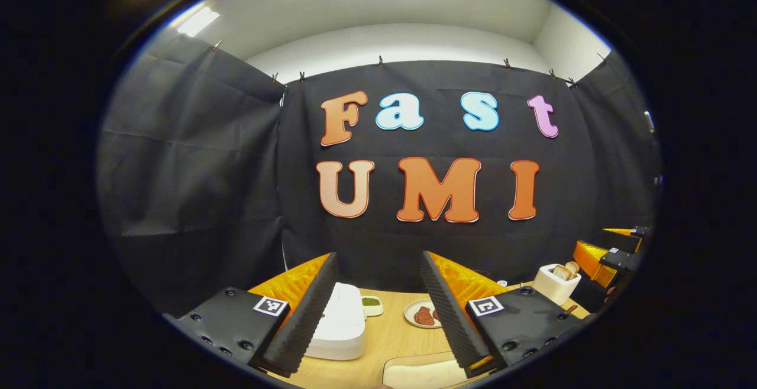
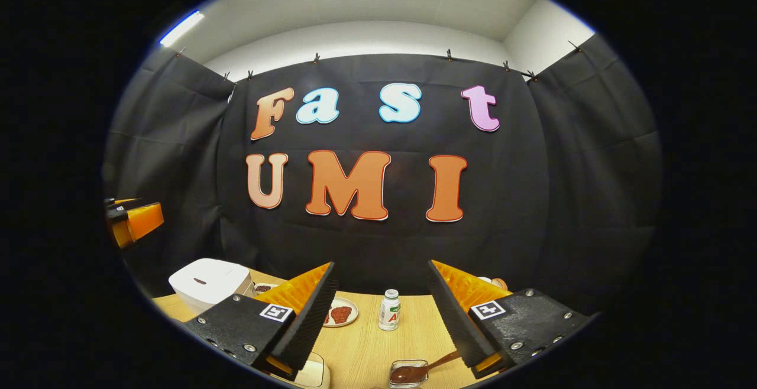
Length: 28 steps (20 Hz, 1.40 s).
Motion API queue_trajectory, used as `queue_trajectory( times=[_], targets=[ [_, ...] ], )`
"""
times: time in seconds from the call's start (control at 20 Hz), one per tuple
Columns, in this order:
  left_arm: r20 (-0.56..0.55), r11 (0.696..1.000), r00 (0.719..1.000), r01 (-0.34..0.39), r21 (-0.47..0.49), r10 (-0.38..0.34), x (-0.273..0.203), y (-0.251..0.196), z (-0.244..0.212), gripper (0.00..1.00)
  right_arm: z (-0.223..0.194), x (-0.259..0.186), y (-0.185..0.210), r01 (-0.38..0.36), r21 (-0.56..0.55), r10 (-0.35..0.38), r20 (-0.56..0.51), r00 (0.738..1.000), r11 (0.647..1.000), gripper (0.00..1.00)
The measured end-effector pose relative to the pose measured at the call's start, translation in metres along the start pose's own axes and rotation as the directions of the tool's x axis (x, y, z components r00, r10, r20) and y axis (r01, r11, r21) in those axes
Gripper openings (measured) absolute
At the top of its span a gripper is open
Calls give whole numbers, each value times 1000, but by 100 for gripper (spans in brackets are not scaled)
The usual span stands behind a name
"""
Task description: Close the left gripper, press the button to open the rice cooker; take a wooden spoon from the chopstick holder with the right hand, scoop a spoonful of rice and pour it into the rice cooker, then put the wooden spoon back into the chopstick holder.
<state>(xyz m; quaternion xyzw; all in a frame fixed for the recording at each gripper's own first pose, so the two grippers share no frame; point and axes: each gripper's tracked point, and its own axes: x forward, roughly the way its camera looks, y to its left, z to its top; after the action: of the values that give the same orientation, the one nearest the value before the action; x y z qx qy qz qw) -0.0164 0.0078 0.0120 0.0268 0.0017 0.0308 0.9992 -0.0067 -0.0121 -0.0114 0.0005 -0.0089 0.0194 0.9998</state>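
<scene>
In the left gripper view, the left gripper (image 1: 378,312) hangs above the pale wooden table (image 1: 390,336) with its fingers spread wide and nothing between them. The white, rounded rice cooker (image 1: 340,321) sits just beyond its left finger with the lid down. Farther back lie a small white dish of green food (image 1: 371,304) and a round white plate with red-brown pieces (image 1: 423,314). At the far right stands a white toaster holding bread slices (image 1: 556,281), with the other gripper near it.

In the right gripper view, the right gripper (image 2: 381,312) is likewise spread apart and empty. Near it, a brown wooden spoon (image 2: 417,370) rests in a clear glass container (image 2: 408,374). A small white bottle (image 2: 389,310) stands farther off at the centre, and the rice cooker sits at the far left.
</scene>
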Motion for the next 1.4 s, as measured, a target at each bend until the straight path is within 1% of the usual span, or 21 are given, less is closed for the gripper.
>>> queue_trajectory(
  times=[0.1, 0.15, 0.2, 0.35, 0.45, 0.5, 0.6, 0.65, 0.7, 0.75, 0.8, 0.9, 0.95, 1.1, 1.2, 1.4],
  targets=[
    [-15, 1000, 1000, -17, -15, 17, 6, 10, -2, 96, -2, 1, -2, 6, -6, -6, -3, 1000, 1000, 94],
    [-20, 1000, 999, -25, -14, 25, 9, 14, -3, 95, -4, 3, -4, 11, -10, -12, -6, 1000, 1000, 94],
    [-24, 999, 999, -34, -11, 33, 11, 19, -6, 96, -5, 2, -6, 14, -15, -14, -11, 1000, 1000, 94],
    [-37, 998, 998, -59, 15, 60, 21, 33, -9, 95, -9, 1, -12, 33, -28, -33, -17, 999, 999, 94],
    [-66, 994, 993, -92, 54, 95, 31, 45, -18, 67, -12, 1, -17, 48, -35, -49, -20, 999, 998, 94],
    [-81, 993, 992, -95, 65, 101, 36, 47, -22, 53, -12, 1, -20, 59, -38, -59, -22, 998, 998, 94],
    [-104, 990, 985, -128, 64, 134, 47, 57, -26, 24, -16, 0, -26, 80, -45, -81, -30, 996, 996, 94],
    [-134, 991, 983, -120, 55, 126, 54, 58, -32, 10, -19, -1, -29, 92, -48, -93, -33, 995, 995, 94],
    [-159, 992, 980, -117, 47, 123, 59, 59, -40, 9, -22, -2, -33, 105, -50, -107, -36, 994, 993, 94],
    [-196, 990, 971, -134, 42, 140, 58, 68, -40, 7, -25, -3, -36, 119, -51, -121, -41, 992, 992, 94],
    [-228, 990, 963, -137, 34, 141, 69, 72, -55, 6, -27, -5, -40, 134, -52, -136, -45, 990, 990, 94],
    [-299, 993, 948, -119, -8, 111, 77, 78, -70, 3, -32, -6, -47, 163, -56, -166, -55, 985, 985, 94],
    [-335, 992, 936, -122, -14, 111, 84, 83, -78, 5, -34, -8, -51, 178, -59, -182, -60, 982, 982, 94],
    [-426, 991, 899, -128, -26, 105, 99, 101, -101, 5, -43, -12, -60, 221, -61, -226, -80, 971, 973, 94],
    [-499, 990, 862, -133, -54, 89, 109, 110, -119, 5, -50, -15, -66, 250, -64, -256, -97, 962, 966, 94],
    [-632, 982, 773, -155, -109, 52, 126, 127, -163, 5, -62, -20, -73, 301, -78, -309, -132, 942, 950, 95]
  ],
)
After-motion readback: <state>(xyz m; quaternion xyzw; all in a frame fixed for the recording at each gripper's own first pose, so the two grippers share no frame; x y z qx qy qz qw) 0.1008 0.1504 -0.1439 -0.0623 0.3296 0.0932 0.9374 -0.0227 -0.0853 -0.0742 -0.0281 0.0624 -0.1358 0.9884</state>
